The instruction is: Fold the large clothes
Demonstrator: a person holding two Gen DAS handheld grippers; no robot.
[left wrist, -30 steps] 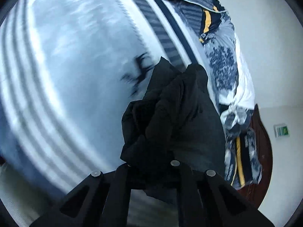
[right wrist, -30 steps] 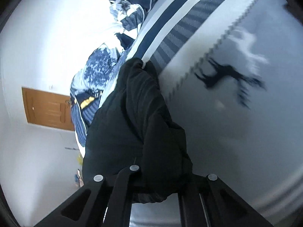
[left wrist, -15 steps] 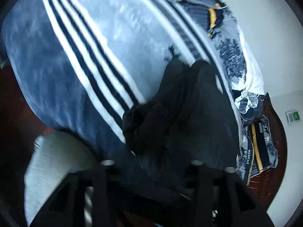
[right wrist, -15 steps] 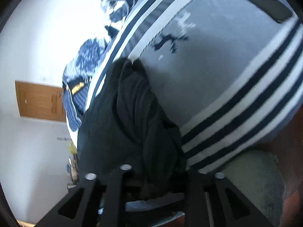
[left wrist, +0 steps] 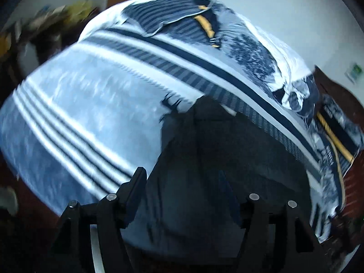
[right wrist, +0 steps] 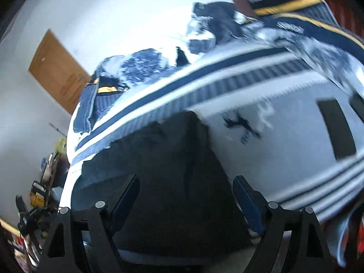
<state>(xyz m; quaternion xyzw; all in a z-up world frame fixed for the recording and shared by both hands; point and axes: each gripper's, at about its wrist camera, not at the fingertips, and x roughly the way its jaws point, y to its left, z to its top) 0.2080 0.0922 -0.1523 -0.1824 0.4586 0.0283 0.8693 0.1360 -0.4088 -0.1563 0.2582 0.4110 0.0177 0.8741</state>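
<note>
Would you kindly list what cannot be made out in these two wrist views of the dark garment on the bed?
- Dark garment: its near edge, left wrist view, hidden behind the left gripper.
- Dark garment: type unreadable, right wrist view; folds too dark, near edge behind the right gripper.
- Dark motif on the blanket: smeared by motion blur.
- Shelf clutter: small, blurred.

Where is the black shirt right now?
The black garment lies on the striped blanket near the bed's front edge, low in both wrist views, just past each gripper's opening fingers, beside the small deer print.
</note>
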